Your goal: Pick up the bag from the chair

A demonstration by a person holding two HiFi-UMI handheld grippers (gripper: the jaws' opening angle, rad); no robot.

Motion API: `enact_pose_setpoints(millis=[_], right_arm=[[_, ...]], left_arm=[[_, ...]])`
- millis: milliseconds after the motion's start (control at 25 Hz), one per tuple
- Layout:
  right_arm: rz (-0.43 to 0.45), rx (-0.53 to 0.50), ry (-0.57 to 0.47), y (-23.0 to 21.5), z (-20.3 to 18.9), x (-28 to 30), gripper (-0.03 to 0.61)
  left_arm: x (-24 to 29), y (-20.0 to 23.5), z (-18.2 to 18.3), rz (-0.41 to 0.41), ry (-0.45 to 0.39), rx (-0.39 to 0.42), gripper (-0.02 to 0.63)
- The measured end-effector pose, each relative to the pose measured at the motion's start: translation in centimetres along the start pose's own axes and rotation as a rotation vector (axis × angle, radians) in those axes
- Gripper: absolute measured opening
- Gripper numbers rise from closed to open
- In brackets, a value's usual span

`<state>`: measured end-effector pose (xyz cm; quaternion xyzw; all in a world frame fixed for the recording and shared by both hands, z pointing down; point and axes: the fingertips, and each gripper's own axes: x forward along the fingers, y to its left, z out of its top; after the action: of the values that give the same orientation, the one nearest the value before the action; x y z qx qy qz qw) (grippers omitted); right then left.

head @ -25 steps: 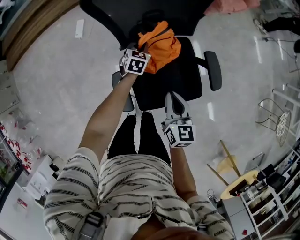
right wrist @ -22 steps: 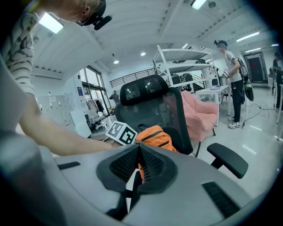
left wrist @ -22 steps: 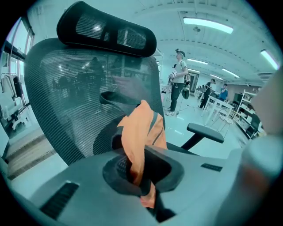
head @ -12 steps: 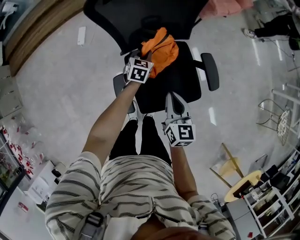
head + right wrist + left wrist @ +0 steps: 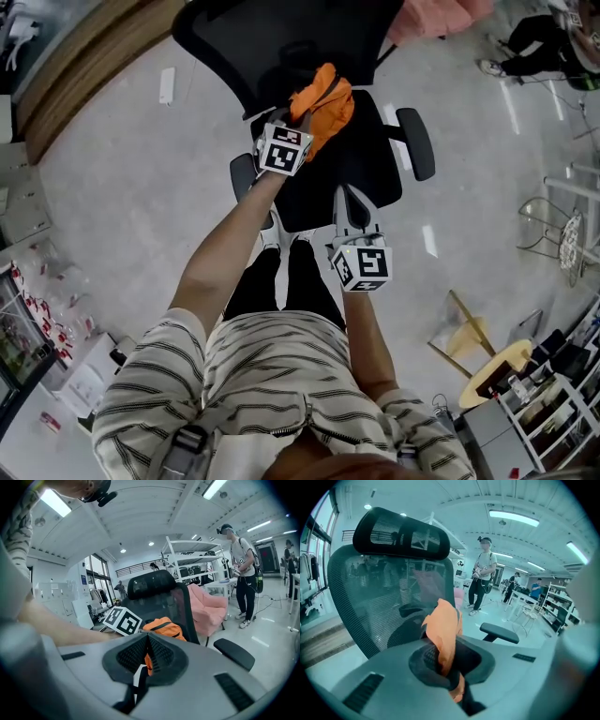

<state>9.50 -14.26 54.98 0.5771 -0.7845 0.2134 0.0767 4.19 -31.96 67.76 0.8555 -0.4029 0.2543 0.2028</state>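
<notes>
An orange bag [image 5: 327,97] with black straps hangs bunched over the seat of a black office chair [image 5: 361,164]. My left gripper [image 5: 300,120] is shut on a fold of its fabric. In the left gripper view that orange fabric [image 5: 445,630] is pinched between the pads of the left gripper [image 5: 443,660], with the chair's mesh back [image 5: 379,597] behind it. My right gripper [image 5: 352,199] hovers over the seat's front edge, shut, with nothing in it. From the right gripper [image 5: 147,638] I see the bag [image 5: 165,628] and the left gripper's marker cube [image 5: 123,619] ahead.
The chair's armrests [image 5: 416,141] stick out on both sides. A pink armchair [image 5: 213,609] stands behind the chair. People [image 5: 243,569] stand by white shelving [image 5: 197,564] further back. A wire stool [image 5: 553,244] and a round yellow table [image 5: 492,366] are at the right.
The left gripper has risen and drawn back toward me with the bag, which is now pulled up into a narrower bunch off the seat. The right gripper has hardly moved.
</notes>
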Motion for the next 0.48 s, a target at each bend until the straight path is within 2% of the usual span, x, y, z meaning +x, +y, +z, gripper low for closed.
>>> enact_pose_setpoints(millis=[480], right_arm=[[-0.058,0.009,-0.041,-1.4,1.2,-2.5,0.017]], left_arm=[[-3.3,-2.4,2.0,-0.019,-0.032,0.03,0.025]])
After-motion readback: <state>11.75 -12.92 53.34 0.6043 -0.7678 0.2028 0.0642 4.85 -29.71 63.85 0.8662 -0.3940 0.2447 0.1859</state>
